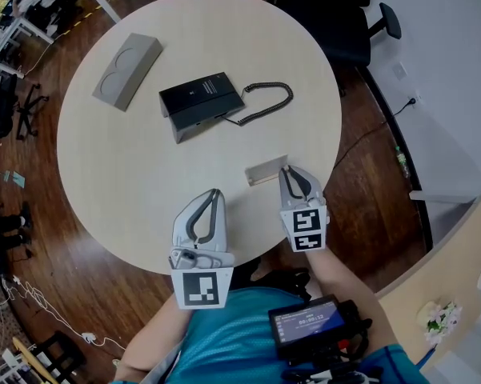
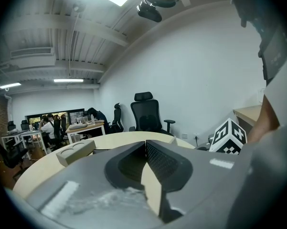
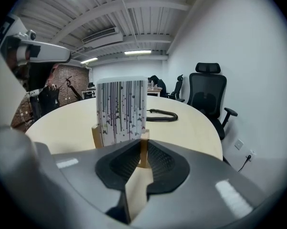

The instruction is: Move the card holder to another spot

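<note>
Right gripper (image 1: pixel 286 170), held level, clamps card holder (image 1: pixel 261 172).

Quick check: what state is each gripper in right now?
Left gripper: jaws closed, nothing between them.
Right gripper: jaws closed on one end of the card holder.

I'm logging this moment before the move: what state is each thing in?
card holder, clamped at one end.
card, upright in the holder.
right gripper, shut on the card holder.
left gripper, shut, empty.
phone, flat on the table, cord coiled.
tray, empty.
</note>
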Demonstrator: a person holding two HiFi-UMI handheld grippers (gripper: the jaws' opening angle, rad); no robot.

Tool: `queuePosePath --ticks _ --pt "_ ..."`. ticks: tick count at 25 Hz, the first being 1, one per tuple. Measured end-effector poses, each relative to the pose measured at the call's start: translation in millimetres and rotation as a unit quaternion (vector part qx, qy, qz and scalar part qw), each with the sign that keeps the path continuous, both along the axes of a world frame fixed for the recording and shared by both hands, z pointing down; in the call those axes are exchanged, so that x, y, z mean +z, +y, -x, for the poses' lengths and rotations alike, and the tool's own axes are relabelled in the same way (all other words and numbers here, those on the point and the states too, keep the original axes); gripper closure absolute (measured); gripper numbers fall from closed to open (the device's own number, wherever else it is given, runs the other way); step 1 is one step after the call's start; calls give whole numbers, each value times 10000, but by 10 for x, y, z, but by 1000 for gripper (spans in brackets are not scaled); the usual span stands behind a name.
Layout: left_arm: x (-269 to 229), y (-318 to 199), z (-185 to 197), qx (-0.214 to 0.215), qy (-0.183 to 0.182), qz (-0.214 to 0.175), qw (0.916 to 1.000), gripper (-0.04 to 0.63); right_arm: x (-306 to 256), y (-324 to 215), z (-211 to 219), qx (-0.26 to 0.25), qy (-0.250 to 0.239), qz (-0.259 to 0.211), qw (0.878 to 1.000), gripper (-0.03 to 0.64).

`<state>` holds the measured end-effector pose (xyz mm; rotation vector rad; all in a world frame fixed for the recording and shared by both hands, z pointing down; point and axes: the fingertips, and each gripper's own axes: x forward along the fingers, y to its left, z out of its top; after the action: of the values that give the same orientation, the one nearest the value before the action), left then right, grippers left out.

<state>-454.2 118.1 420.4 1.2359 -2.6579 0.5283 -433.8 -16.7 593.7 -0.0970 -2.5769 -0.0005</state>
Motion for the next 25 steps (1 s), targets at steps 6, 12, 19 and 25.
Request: queuePosePath --ticks 6,12,19,25 --pt "-8 -13 -27 71 42 -63 9999 581 21 1 6 -5 47 41 10000 575" --pt "-21 -48 -62 -127 419 -492 9978 581 -34 -27 -41 -65 199 237 9995 528" --pt "-125 -197 -161 -5 715 -874 9936 581 -674 -189 -216 406 -288 352 9981 571" --pt "-361 -516 -331 515 864 -1258 9869 581 -1365 -517 -571 1062 -624 275 9920 624"
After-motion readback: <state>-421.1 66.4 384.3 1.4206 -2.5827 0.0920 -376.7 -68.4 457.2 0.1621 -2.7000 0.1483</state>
